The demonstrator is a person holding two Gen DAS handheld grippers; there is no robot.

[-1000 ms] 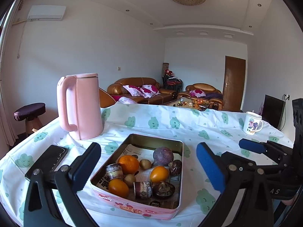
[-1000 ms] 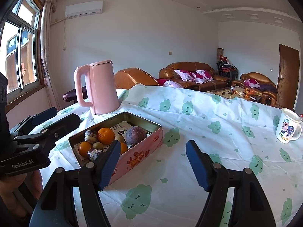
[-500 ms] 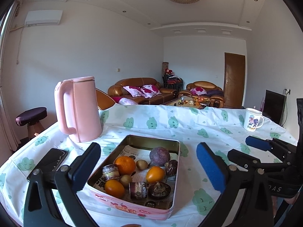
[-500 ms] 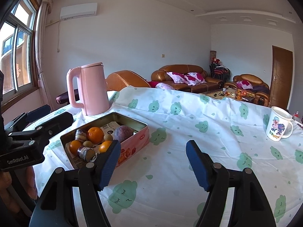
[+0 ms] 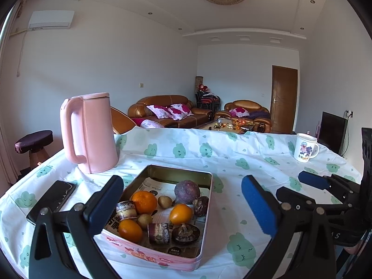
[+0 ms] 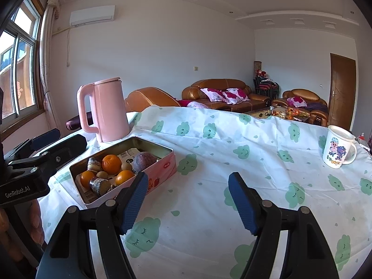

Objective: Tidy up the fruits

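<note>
Fruits sit loose in an open rectangular metal tin (image 5: 162, 254) with a pink printed outer wall, which rests on the table (image 5: 232, 160) under a white cloth dotted with green cloud faces; a sheet of printed paper lines the tin's floor. A tall pink kettle (image 5: 93, 134) stands upright on the cloth just behind the tin's far left corner, handle turned to the left. The left gripper (image 5: 183, 203) hangs over the near end of the tin with its blue-padded jaws spread wide, one pad on either side of the tin and nothing between them gripped. The right gripper (image 6: 188, 198) hovers over bare cloth to the right of the tin, its jaws also apart and empty. A white mug (image 6: 337, 150) with a cartoon print stands well apart near the far right edge of the table. A dark phone (image 5: 52, 200) lies flat on the cloth left of the tin. Inside the tin, a round purple passion fruit (image 5: 187, 191) lies toward the far end, three tangerines (image 5: 144, 202) are spread through the middle and near end, and small brown longans (image 5: 165, 201) lie between them, beside several small dark wrapped pieces I cannot identify.
</note>
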